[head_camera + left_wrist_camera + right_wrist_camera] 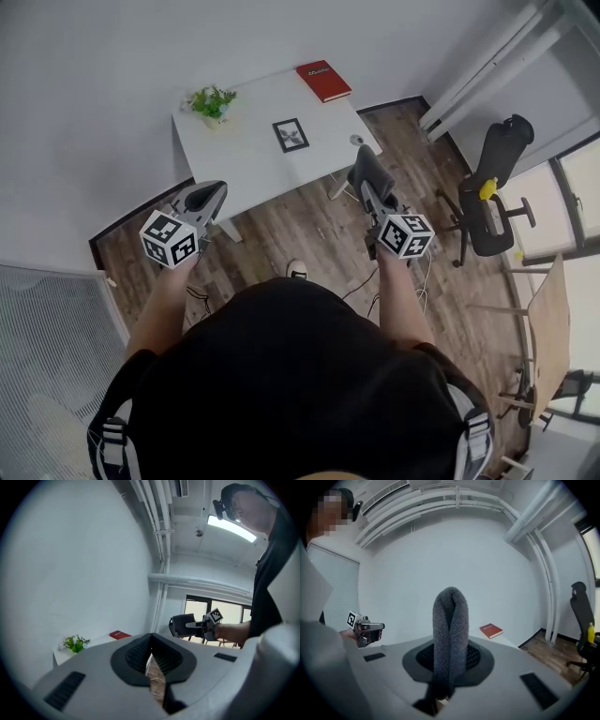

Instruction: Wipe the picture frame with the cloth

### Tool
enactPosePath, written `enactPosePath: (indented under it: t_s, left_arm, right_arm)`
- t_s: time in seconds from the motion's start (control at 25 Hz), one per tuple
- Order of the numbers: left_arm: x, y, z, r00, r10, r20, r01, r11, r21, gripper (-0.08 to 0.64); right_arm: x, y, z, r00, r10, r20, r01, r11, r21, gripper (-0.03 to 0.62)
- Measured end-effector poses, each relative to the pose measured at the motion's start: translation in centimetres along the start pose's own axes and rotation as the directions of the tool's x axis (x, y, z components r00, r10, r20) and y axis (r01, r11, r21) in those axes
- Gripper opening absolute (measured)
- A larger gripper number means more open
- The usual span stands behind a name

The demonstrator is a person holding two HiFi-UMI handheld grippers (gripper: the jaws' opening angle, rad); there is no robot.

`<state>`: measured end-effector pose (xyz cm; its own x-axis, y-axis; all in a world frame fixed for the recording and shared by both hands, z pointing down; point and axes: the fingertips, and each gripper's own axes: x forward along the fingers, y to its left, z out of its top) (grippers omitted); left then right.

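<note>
**Spotter A:** Your right gripper (450, 645) has its jaws clamped on the grey cloth (450, 620). The cloth is folded into a loop that stands up above the pads.

**Spotter B:** Your left gripper (151, 641) has nothing in it. Its black pads are pressed together at the tips, and only a sliver of the wooden floor (309, 234) shows through lower down.

**Spotter A:** You're standing on that floor, back from the white table (244, 164), with both grippers held out in front of you, over the floor and the table's near edge.

**Spotter B:** The picture frame (291, 134) lies flat near the middle of the table. It's dark-edged, and neither gripper is touching it.

**Spotter A:** The red book (323, 81) sits at the far corner on your right, and the small potted plant (211, 101) at the far corner on your left. The frame is between them and closer to you.

**Spotter B:** There's a small round thing (356, 140) by the table's right edge, possibly a cap or a cup. It's too small to tell.

**Spotter A:** A black office chair (492, 187) stands well off to your right, with something yellow on it.
</note>
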<state>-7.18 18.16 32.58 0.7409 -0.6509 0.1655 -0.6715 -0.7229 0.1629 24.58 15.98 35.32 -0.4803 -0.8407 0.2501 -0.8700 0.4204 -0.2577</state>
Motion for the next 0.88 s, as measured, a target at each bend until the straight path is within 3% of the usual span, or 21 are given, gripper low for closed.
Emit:
enactPosePath:
  t_s: [0.88]
  left_arm:
    - [8.4, 2.6, 2.3, 0.998, 0.068, 0.006, -0.068, 0.997, 0.023, 0.009]
  right_arm:
    - [8.3, -8.0, 2.2, 0.993, 0.118, -0.016, -0.118, 0.992, 0.045, 0.041]
